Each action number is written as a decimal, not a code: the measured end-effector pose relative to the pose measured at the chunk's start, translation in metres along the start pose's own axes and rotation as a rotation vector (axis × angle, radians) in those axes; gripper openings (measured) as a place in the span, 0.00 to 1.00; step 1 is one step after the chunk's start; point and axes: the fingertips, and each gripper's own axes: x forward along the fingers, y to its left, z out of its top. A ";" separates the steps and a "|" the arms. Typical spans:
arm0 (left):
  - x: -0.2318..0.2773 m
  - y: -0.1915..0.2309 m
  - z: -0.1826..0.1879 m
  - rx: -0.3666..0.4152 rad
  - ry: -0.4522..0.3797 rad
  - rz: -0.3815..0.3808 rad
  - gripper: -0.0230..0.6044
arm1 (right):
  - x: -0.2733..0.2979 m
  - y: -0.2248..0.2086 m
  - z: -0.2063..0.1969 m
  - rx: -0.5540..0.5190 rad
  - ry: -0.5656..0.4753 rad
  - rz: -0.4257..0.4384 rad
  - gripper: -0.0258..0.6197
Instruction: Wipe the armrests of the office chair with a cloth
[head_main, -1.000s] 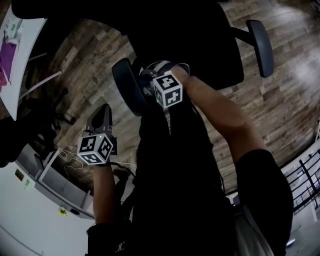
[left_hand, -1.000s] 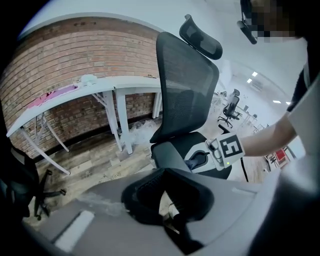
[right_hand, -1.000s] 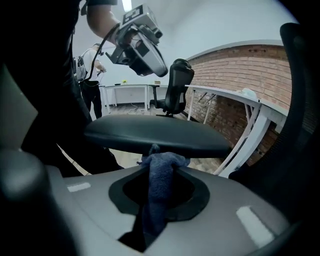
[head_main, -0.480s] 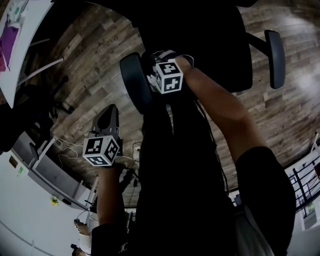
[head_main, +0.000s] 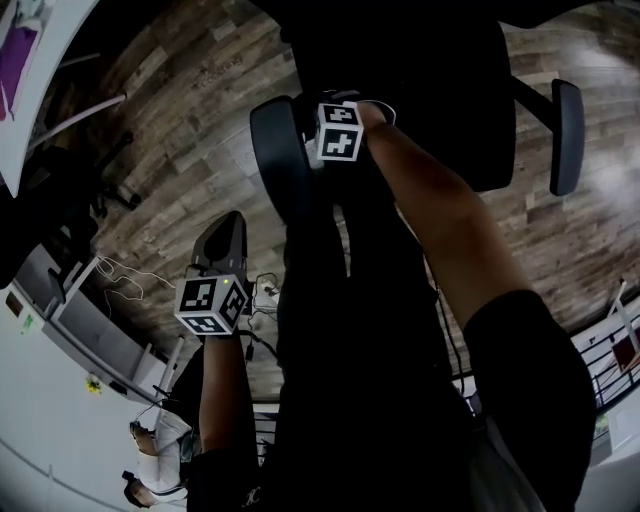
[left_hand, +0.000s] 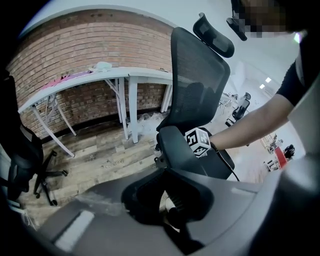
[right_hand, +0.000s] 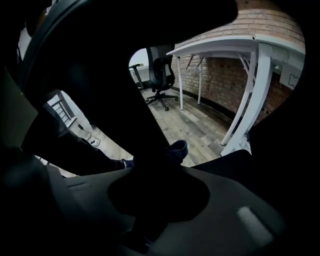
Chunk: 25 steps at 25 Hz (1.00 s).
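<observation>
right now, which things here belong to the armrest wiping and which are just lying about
Job: office chair, armrest at the right tongs, other armrest, cloth in the right tongs.
Lying about: white desk, second chair, floor cables, purple item on the desk.

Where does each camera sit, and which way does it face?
Head view: on the person's head, facing steeply down at the black office chair and wood-plank floor; left forearm, right forearm, left gripper, right gripper show.
Left gripper view: on that gripper, facing the chair's dark padded armrest; own jaws, right forearm show.
Right gripper view: close against the armrest, facing the white desk; own jaws grip a dark bluish cloth.
Shared: both gripper views show the red brick wall.
</observation>
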 end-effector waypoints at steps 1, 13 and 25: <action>-0.002 -0.001 0.000 0.007 -0.001 0.003 0.04 | -0.003 0.000 0.001 0.004 -0.002 0.004 0.14; -0.033 -0.018 0.023 0.078 -0.113 -0.038 0.04 | -0.088 0.051 0.038 0.148 -0.180 -0.008 0.14; -0.069 -0.057 0.018 0.180 -0.267 -0.170 0.04 | -0.224 0.120 -0.031 0.487 -0.149 -0.424 0.14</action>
